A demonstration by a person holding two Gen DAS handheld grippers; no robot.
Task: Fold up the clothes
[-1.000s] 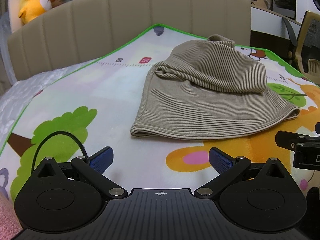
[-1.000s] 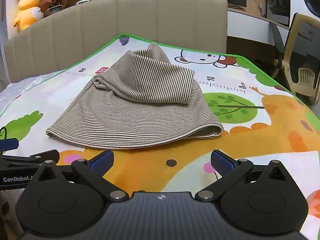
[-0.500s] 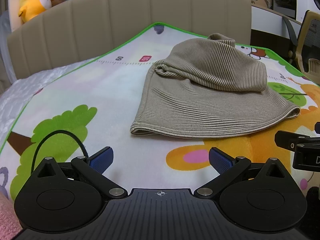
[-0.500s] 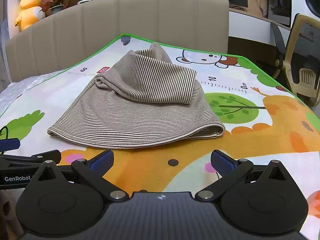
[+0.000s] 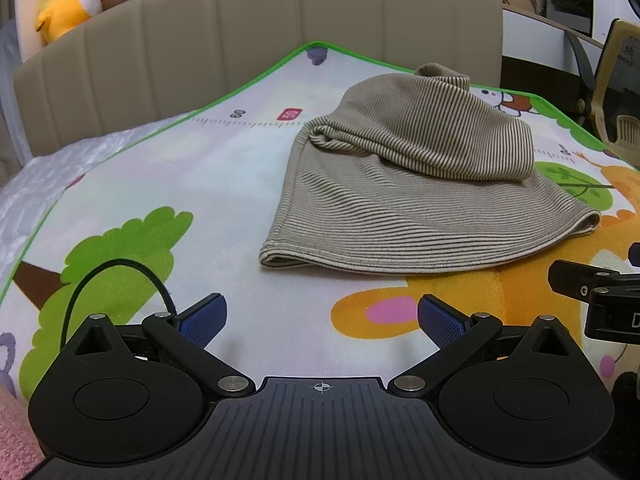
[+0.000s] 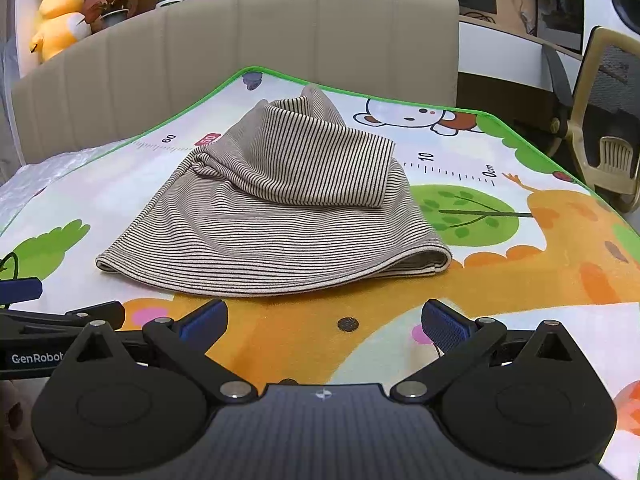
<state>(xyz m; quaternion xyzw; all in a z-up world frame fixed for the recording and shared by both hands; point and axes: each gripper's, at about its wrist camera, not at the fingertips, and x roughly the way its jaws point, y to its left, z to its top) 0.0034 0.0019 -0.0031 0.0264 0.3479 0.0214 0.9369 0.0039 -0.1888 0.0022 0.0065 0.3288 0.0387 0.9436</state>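
On a cartoon play mat (image 5: 168, 184) with a green border, printed with trees, a bear and a ruler scale: one striped beige-and-brown garment (image 5: 412, 184), lying loosely folded with an upper layer doubled over the lower one and a rounded hem nearest the cameras. From the left wrist view, at about 1 o'clock, well ahead of the fingertips; from the right wrist view (image 6: 280, 208), at about 12 o'clock, just past the fingertips.

Left gripper (image 5: 322, 316): jaws spread wide, blue pads (image 5: 202, 318) apart, holding nothing, low over bare mat. Black cable (image 5: 116, 276) looping up at 10 o'clock beside the left pad. Part of the other tool jutting in at 3 o'clock.

Right gripper (image 6: 324, 320): jaws likewise spread wide and empty, blue pads (image 6: 444, 326) hovering over an orange patch of mat, garment hem just ahead. Other tool's black body reaching in at 9 o'clock.

Between grippers and garment, only open mat.

Behind the mat, at 12 o'clock: padded beige headboard (image 6: 248, 44). At 11 o'clock, on a ledge: yellow plush duck (image 6: 60, 20), beside a red-leaved potted plant (image 6: 106, 4). At 2 o'clock: mesh-backed office chair (image 6: 608, 120) and a white desk (image 6: 500, 52). Pale quilted bedding (image 5: 44, 184) showing beyond the mat's left edge, at 9 o'clock in the left view. Containers: only the plant pots on the ledge, holding plants.
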